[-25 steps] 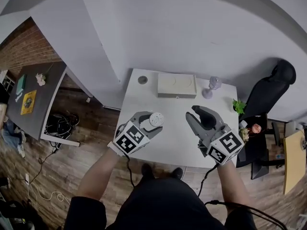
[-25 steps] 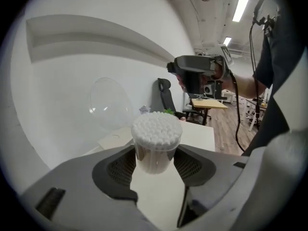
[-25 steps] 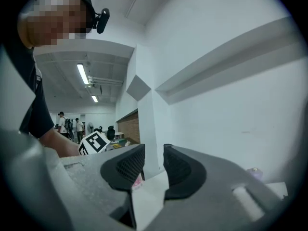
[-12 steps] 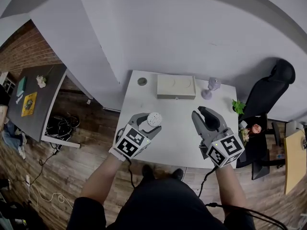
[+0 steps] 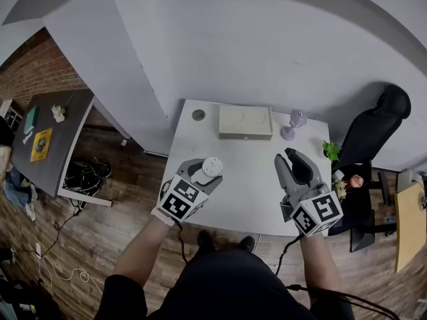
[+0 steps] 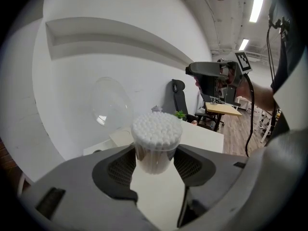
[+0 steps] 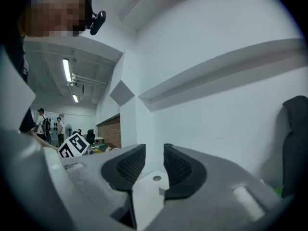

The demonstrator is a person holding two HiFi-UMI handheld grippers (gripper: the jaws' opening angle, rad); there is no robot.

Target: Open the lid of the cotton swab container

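The cotton swab container (image 5: pixel 212 166) is a small clear cylinder packed with white swabs (image 6: pixel 156 128). It stands upright between the pads of my left gripper (image 5: pixel 204 172), which is shut on its sides (image 6: pixel 155 153). The swab tips are bare on top. A clear domed lid (image 6: pixel 109 105) stands tipped back behind them on the left. My right gripper (image 5: pixel 293 165) hovers over the table's right side, well apart from the container. Its jaws (image 7: pixel 154 165) keep a narrow gap with nothing between them. The left gripper view also catches it (image 6: pixel 208 76) raised in the air.
The white table (image 5: pixel 247 195) carries a cream box (image 5: pixel 245 121) at the back, a pale purple vase (image 5: pixel 292 122) beside it and a round grommet (image 5: pixel 198 113) at the back left. A black chair (image 5: pixel 377 122) and a small plant (image 5: pixel 331 148) stand to the right.
My right gripper has moved right, away from the container, toward the table's right edge. My left gripper with the container has shifted slightly left.
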